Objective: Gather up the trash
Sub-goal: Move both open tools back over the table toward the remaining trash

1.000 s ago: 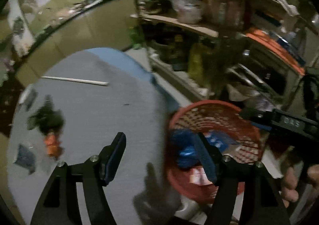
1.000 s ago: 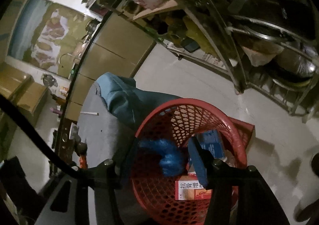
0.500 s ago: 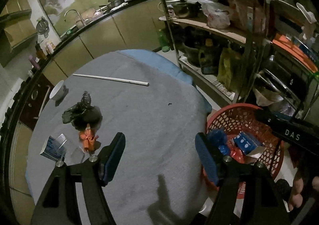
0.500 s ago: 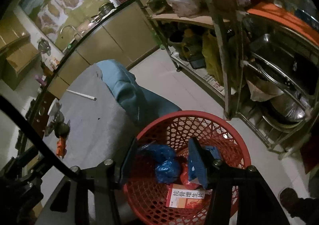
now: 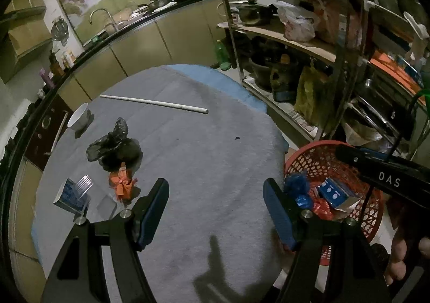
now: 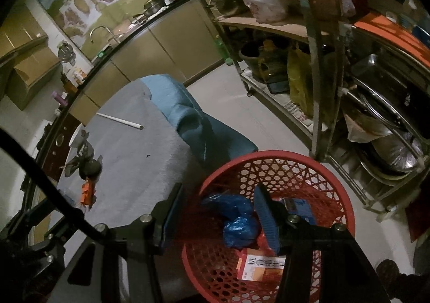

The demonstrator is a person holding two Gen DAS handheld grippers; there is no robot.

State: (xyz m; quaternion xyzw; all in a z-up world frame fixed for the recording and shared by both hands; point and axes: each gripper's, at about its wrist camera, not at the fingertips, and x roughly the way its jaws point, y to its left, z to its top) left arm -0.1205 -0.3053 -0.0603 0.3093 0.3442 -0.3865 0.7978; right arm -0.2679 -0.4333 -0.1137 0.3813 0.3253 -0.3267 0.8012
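Black bag [image 5: 114, 148] on table; red basket [image 6: 271, 158] holds trash.

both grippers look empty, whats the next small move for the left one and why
Probably ease the left gripper forward and left toward the orange wrapper. Its fingers are open and hold nothing, the red basket already has trash in it, and the wrapper is the nearest piece left on the grey table, just in front of the black bag.

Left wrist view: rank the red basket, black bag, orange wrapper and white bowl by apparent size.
1. red basket, partly hidden
2. black bag
3. orange wrapper and white bowl: look alike; the bowl lies farther off, so unranked.
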